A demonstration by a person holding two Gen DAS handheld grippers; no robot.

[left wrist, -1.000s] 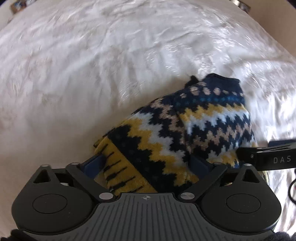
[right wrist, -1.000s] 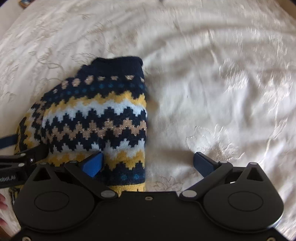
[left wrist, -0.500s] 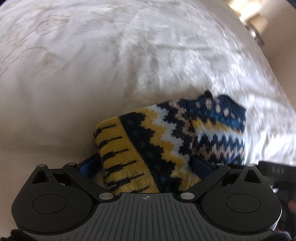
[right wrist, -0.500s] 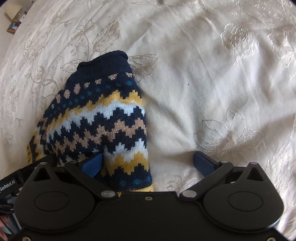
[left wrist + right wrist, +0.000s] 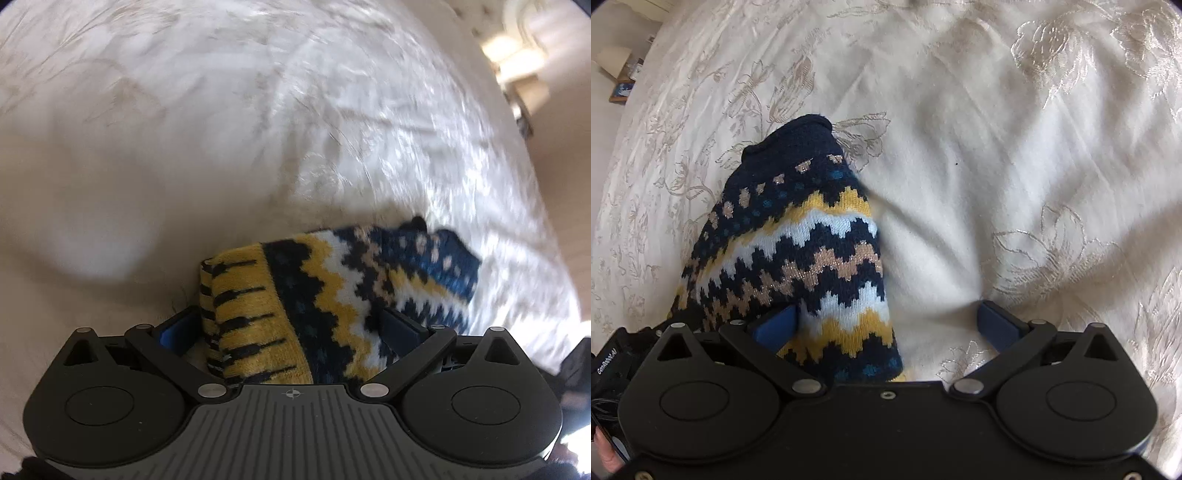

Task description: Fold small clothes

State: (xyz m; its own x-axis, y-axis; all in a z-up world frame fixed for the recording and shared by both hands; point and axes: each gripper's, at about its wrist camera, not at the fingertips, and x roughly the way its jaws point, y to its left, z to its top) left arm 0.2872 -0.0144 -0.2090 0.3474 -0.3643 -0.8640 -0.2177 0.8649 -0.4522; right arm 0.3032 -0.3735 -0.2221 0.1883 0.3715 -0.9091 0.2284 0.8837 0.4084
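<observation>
A small knitted sweater [image 5: 332,295] with navy, yellow, white and tan zigzags lies bunched on a white embroidered bedspread [image 5: 184,147]. Its yellow-and-black ribbed hem lies between the wide-apart blue fingers of my left gripper [image 5: 284,328], which is open around it. In the right wrist view the sweater [image 5: 798,251] stretches away to its navy collar. My right gripper [image 5: 886,325] is open too; the sweater's near edge covers its left finger [image 5: 775,326], and its right finger [image 5: 997,325] rests on bare bedspread [image 5: 997,147].
The bed's edge and a lit lamp [image 5: 517,62] show at the far right of the left wrist view. Small furniture and a framed picture [image 5: 622,92] stand beyond the bed's left edge. The left gripper's body [image 5: 613,365] sits at the lower left.
Both grippers have moved in closer to the sweater and swung; the sweater has bunched up and sits deeper between the left fingers. Both stay open.
</observation>
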